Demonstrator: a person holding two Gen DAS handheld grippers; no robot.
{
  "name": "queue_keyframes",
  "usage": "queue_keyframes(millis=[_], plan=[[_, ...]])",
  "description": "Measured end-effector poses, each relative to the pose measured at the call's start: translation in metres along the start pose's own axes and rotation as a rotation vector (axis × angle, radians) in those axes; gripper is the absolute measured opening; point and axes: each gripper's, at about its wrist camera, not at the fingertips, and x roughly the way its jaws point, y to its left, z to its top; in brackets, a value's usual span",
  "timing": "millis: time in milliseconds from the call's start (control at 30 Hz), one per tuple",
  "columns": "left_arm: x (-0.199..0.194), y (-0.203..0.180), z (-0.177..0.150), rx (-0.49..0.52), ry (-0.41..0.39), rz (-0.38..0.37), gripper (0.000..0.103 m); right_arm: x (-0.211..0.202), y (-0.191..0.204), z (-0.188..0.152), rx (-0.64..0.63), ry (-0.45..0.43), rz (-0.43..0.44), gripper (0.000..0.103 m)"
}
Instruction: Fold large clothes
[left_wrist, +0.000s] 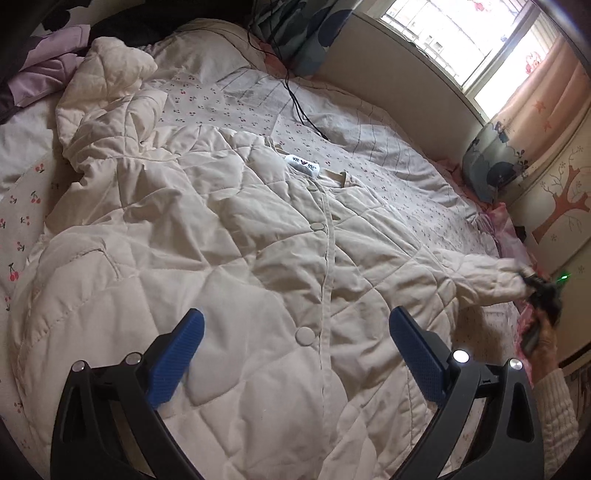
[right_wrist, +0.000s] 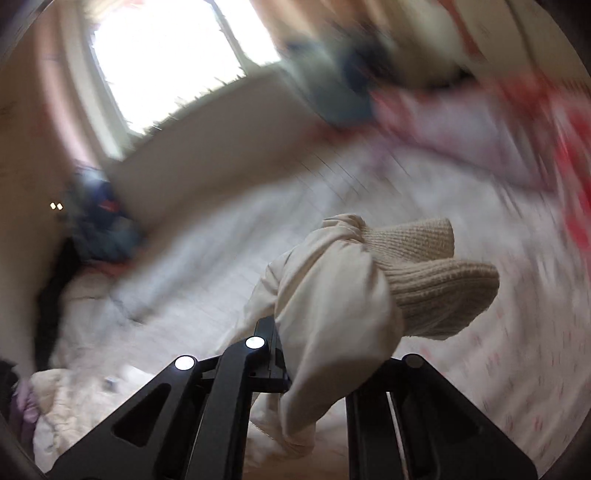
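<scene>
A cream quilted coat (left_wrist: 229, 258) lies spread, front up and buttoned, across the bed. My left gripper (left_wrist: 295, 332) is open with its blue pads (left_wrist: 177, 354) above the coat's lower front, holding nothing. My right gripper (left_wrist: 532, 280) is at the right edge of the bed, shut on the end of the coat's right sleeve (left_wrist: 487, 280). In the right wrist view the sleeve (right_wrist: 332, 302) with its ribbed knit cuff (right_wrist: 436, 280) is pinched between the fingers, whose tips are hidden by the cloth. That view is blurred by motion.
The bed (left_wrist: 229, 99) has a cherry-print sheet. A black cable (left_wrist: 295, 96) runs across it beyond the collar. A lilac garment (left_wrist: 48, 62) lies at the far left. Blue patterned pillows (left_wrist: 491, 166) sit by the headboard (left_wrist: 402, 70) under the window (left_wrist: 476, 40).
</scene>
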Motion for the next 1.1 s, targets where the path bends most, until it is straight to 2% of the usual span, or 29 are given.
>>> queue_keyframes(millis=[67, 100, 133, 167, 233, 300, 367, 433, 500, 533, 633, 733, 833, 867, 933, 1000, 1100], plan=[[-0.003, 0.002, 0.000, 0.024, 0.001, 0.003, 0.096, 0.044, -0.063, -0.044, 0.155, 0.184, -0.085, 0.017], [-0.007, 0.005, 0.001, 0.031, -0.002, -0.001, 0.096, 0.053, -0.085, -0.062, 0.235, 0.217, -0.056, 0.021], [-0.012, 0.009, 0.002, 0.034, -0.008, -0.005, 0.096, 0.050, -0.104, -0.080, 0.316, 0.190, 0.024, 0.021], [-0.020, 0.014, 0.005, 0.040, -0.021, -0.010, 0.096, 0.041, -0.112, -0.088, 0.349, 0.159, 0.065, 0.022], [-0.040, 0.029, 0.012, 0.053, -0.068, 0.002, 0.096, 0.021, -0.119, -0.100, 0.382, 0.168, 0.131, 0.034], [-0.063, 0.050, 0.016, 0.048, -0.103, 0.060, 0.096, -0.011, -0.117, -0.108, 0.380, 0.177, 0.150, 0.046], [-0.088, 0.079, 0.014, -0.001, -0.112, 0.089, 0.096, -0.061, -0.100, -0.109, 0.341, 0.165, 0.218, 0.051], [-0.109, 0.109, 0.000, -0.069, -0.105, 0.122, 0.096, -0.102, -0.078, -0.127, 0.274, 0.219, 0.325, 0.061], [-0.123, 0.139, -0.025, -0.133, -0.073, 0.155, 0.096, -0.132, -0.040, -0.160, 0.163, 0.352, 0.424, 0.071], [-0.127, 0.152, -0.041, -0.153, -0.041, 0.165, 0.096, -0.139, -0.022, -0.175, 0.115, 0.419, 0.462, 0.074], [-0.130, 0.178, -0.084, -0.196, 0.048, 0.164, 0.096, -0.151, 0.037, -0.234, -0.036, 0.615, 0.541, 0.074], [-0.129, 0.182, -0.111, -0.195, 0.086, 0.131, 0.096, -0.148, 0.093, -0.282, -0.135, 0.750, 0.546, 0.074], [-0.124, 0.166, -0.121, -0.155, 0.098, 0.068, 0.096, -0.153, 0.115, -0.319, -0.144, 0.823, 0.538, 0.074], [-0.121, 0.158, -0.123, -0.132, 0.104, 0.064, 0.096, -0.154, 0.118, -0.329, -0.146, 0.841, 0.525, 0.074], [-0.113, 0.151, -0.125, -0.097, 0.105, 0.109, 0.096, -0.159, 0.124, -0.353, -0.161, 0.862, 0.488, 0.074], [-0.110, 0.156, -0.128, -0.142, 0.109, 0.091, 0.096, -0.164, 0.128, -0.366, -0.137, 0.889, 0.496, 0.074], [-0.109, 0.169, -0.133, -0.241, 0.102, 0.036, 0.096, -0.176, 0.123, -0.383, -0.122, 0.867, 0.518, 0.075]])
